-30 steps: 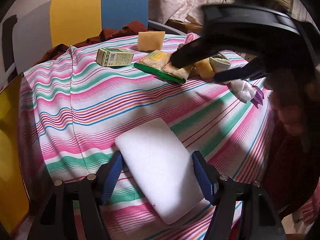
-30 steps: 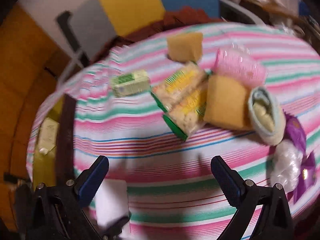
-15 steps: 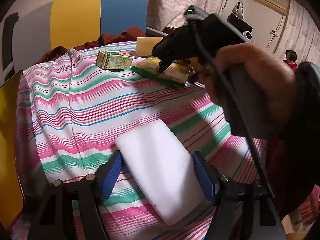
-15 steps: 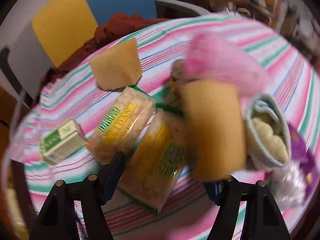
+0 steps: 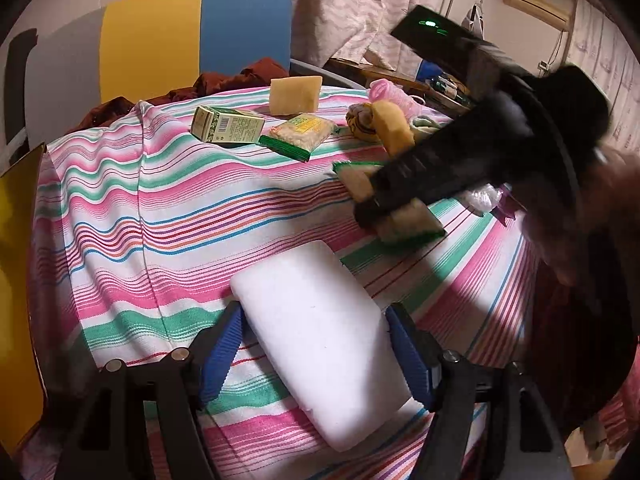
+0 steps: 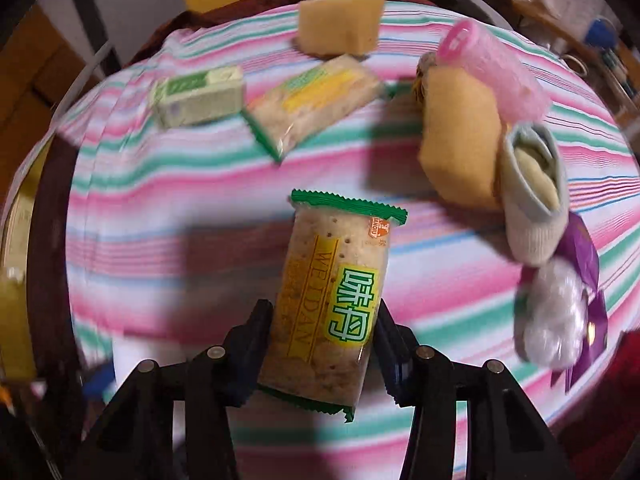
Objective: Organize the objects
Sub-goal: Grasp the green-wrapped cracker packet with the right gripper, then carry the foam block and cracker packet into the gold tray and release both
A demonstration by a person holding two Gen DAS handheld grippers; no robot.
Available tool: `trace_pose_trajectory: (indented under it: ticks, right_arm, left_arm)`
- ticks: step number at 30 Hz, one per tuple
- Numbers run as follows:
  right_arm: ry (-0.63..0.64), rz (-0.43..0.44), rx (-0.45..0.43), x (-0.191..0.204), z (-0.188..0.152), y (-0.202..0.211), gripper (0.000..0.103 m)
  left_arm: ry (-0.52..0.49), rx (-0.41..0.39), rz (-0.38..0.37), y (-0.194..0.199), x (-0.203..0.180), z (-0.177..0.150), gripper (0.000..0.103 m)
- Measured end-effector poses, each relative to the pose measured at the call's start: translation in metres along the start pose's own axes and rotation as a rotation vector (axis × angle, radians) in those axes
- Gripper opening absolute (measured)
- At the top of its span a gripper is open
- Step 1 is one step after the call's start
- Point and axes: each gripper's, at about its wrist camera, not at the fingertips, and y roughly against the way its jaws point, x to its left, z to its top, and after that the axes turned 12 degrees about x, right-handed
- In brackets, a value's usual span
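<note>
Between the blue pads of my left gripper [image 5: 316, 340] lies a white foam block [image 5: 320, 320], flat on the striped tablecloth [image 5: 120, 200], and the pads press its two long sides. My right gripper [image 6: 324, 320] is shut on a clear cracker packet [image 6: 332, 300] with green ends, held lengthwise along the fingers a little above the cloth. The left wrist view shows that right gripper [image 5: 400, 200] and its packet [image 5: 408, 224] just beyond the white block.
At the far side lie a second cracker packet [image 6: 312, 100], a green carton [image 6: 198, 96], a yellow sponge block [image 6: 340, 24], an orange sponge [image 6: 460, 140], a pink roller [image 6: 492, 72], a rolled sock [image 6: 534, 188] and a white wrapped ball [image 6: 554, 312]. A yellow-and-blue chair [image 5: 192, 36] stands behind.
My right gripper reached the pair of cracker packets, shut on the nearer one and drew it back toward the near side. The left gripper and white block stayed put.
</note>
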Motion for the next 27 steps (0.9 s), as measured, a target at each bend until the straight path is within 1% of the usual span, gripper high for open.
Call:
trace_pose_trajectory:
  ticks: [2, 4, 6, 7, 8, 9, 11, 14, 15, 18, 20, 24, 25, 27]
  right_arm:
    - [-0.013, 0.017, -0.027, -0.004, -0.007, -0.001, 0.051]
    - [-0.025, 0.038, -0.047, -0.008, -0.008, -0.001, 0.054]
    - [-0.008, 0.015, -0.062, -0.005, -0.008, -0.003, 0.054]
    - [0.009, -0.006, -0.068, -0.005, -0.007, -0.003, 0.049]
    - [0.022, -0.014, -0.074, -0.001, -0.008, -0.002, 0.049]
    - [0.030, 0.007, -0.075, 0.000, -0.010, -0.001, 0.048]
    - [0.035, 0.073, -0.076, 0.000, -0.014, 0.001, 0.048]
    - [0.009, 0.177, -0.083, -0.003, -0.020, 0.005, 0.048]
    - [-0.002, 0.235, -0.094, -0.006, -0.024, 0.009, 0.048]
    - [-0.001, 0.327, -0.139, -0.004, -0.037, 0.024, 0.048]
    - [0.005, 0.350, -0.157, -0.004, -0.057, 0.040, 0.048]
    - [0.066, 0.381, -0.191, 0.031, -0.058, 0.061, 0.048]
    - [0.087, 0.391, -0.200, 0.047, -0.047, 0.062, 0.048]
    - [0.138, 0.401, -0.222, 0.070, -0.045, 0.073, 0.048]
  left_arm:
    - [0.000, -0.001, 0.004, 0.000, 0.000, 0.000, 0.074]
    - [-0.006, 0.006, 0.008, 0.000, -0.001, 0.002, 0.073]
    - [0.008, 0.020, 0.003, 0.001, 0.001, 0.005, 0.070]
    - [0.020, 0.028, -0.006, 0.003, 0.001, 0.006, 0.069]
    - [0.029, 0.032, -0.012, 0.005, 0.002, 0.006, 0.069]
    - [0.039, 0.029, -0.015, 0.010, 0.002, 0.006, 0.068]
    - [0.036, -0.005, -0.006, 0.025, 0.000, 0.006, 0.068]
    - [0.049, -0.036, 0.015, 0.045, 0.001, 0.005, 0.068]
    - [0.060, -0.047, 0.014, 0.052, 0.004, 0.004, 0.068]
    - [0.086, -0.074, 0.046, 0.072, 0.014, 0.000, 0.069]
    - [0.128, -0.087, 0.071, 0.084, 0.026, -0.004, 0.069]
    - [0.206, -0.115, 0.128, 0.106, 0.051, -0.011, 0.069]
    - [0.232, -0.127, 0.149, 0.114, 0.059, -0.015, 0.069]
    - [0.278, -0.153, 0.183, 0.130, 0.075, -0.023, 0.069]
